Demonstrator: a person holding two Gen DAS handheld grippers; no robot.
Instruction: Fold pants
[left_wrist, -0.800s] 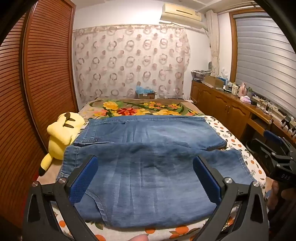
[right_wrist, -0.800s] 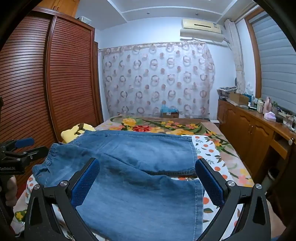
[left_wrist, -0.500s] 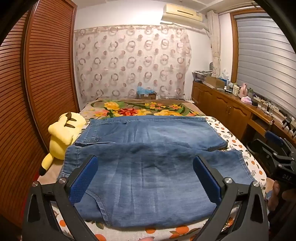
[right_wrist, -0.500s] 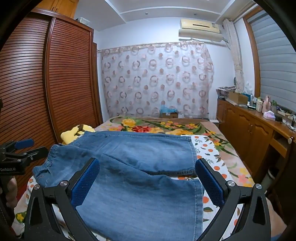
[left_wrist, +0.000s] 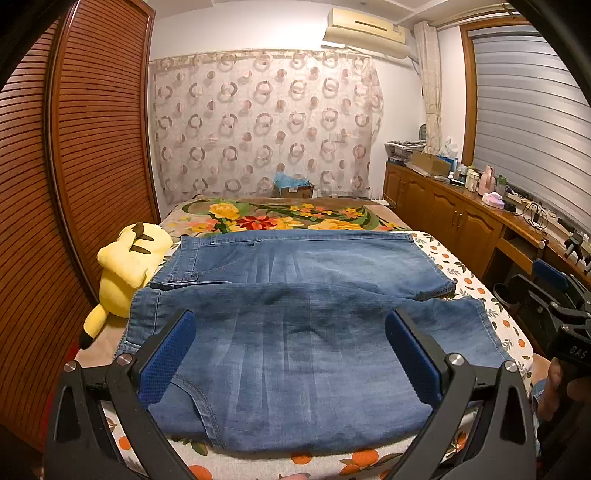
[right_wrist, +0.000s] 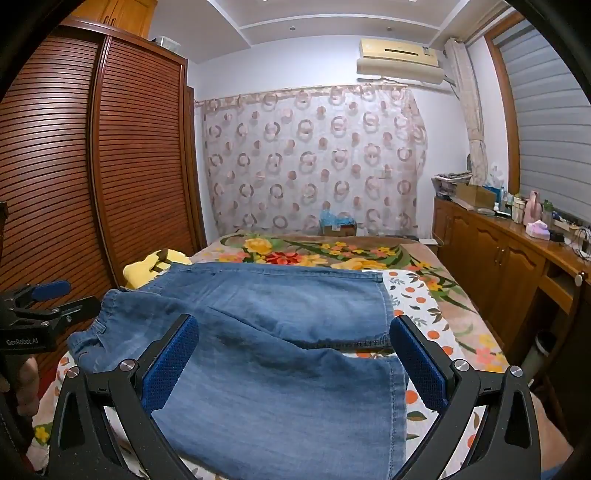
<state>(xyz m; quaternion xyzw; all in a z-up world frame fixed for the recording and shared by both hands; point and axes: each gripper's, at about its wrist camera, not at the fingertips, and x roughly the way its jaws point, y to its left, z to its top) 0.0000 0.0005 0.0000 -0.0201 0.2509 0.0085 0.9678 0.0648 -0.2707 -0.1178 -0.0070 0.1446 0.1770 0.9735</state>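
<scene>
We hold the left gripper (left_wrist: 290, 354) and right gripper (right_wrist: 293, 360) wide apart, empty, above the pants (left_wrist: 295, 332) on the bed (left_wrist: 476, 284).

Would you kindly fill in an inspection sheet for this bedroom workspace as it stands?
Surface: bed with fruit-print sheet and floral blanket.
Job's things: jeans spread flat, one half folded over the other.
Clutter: yellow plush toy beside the waistband.
Grippers: left gripper and right gripper hover over the denim, jaws wide, nothing held.
Cables: wires on the counter.
Surroundings: wardrobe, curtain, air conditioner, cabinets.
</scene>
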